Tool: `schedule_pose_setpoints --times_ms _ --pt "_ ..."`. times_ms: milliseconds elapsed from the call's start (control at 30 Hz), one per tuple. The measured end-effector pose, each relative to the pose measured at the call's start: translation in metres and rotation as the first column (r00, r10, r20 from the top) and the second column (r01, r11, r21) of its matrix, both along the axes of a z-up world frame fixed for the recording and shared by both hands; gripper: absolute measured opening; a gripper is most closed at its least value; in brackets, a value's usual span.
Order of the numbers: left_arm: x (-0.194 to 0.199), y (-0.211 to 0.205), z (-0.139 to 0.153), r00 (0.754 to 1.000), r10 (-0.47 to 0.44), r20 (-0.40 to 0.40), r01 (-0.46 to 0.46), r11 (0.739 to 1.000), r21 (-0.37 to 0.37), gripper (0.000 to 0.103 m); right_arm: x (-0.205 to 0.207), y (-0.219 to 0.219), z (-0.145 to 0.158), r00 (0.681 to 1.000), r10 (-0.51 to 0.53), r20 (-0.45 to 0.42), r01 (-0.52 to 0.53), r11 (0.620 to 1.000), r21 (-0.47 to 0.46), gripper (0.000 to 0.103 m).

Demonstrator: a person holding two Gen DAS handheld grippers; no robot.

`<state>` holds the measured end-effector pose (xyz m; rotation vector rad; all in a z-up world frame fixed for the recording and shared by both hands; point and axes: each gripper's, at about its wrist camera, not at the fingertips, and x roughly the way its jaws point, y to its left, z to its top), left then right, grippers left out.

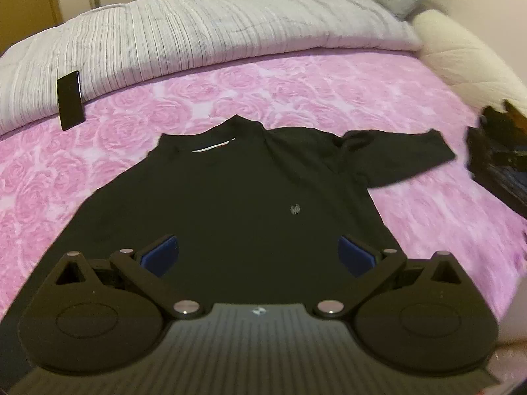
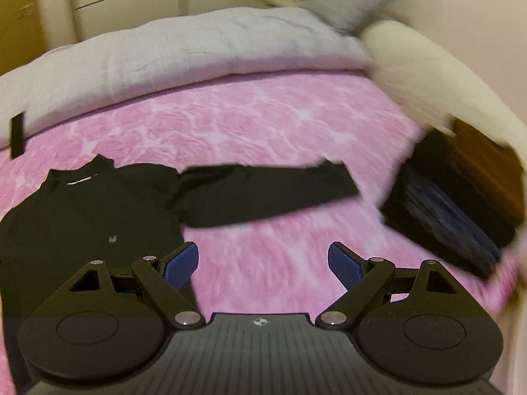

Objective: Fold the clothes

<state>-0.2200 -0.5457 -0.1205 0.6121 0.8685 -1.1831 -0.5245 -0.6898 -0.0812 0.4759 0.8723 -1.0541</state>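
Left gripper (image 1: 258, 255): 2 blue-padded fingers (image 1: 161, 255) spread wide, holding nothing, w/ the black shirt (image 1: 237, 191) lying flat directly beneath and ahead of them on the pink rose-print bedspread (image 1: 131, 108). Collar points away from the fingertips; 1 sleeve (image 1: 395, 154) extends past the right finger. Right gripper (image 2: 263, 265): fingers likewise wide apart, empty, over bare bedspread; shirt body lies beyond the left finger, sleeve stretched across ahead of both. Dark folded pile (image 2: 444, 210) sits ahead-right of the right finger. Black phone (image 1: 70, 100) leans on the grey quilt (image 1: 197, 26), far ahead-left.
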Motion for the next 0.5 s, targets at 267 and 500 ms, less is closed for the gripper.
schedule_pose_setpoints --times_ms 267,500 --pt "-0.065 -0.136 -0.083 0.980 -0.169 0.108 0.161 0.983 0.085 0.102 0.000 -0.153 -0.091 0.931 0.353 -0.097 -0.356 0.934 -0.014 0.082" --pt "-0.069 -0.237 -0.134 0.932 -0.313 0.182 0.302 0.950 0.086 0.102 -0.037 -0.244 -0.178 0.936 0.290 -0.199 -0.289 0.957 0.035 0.051"
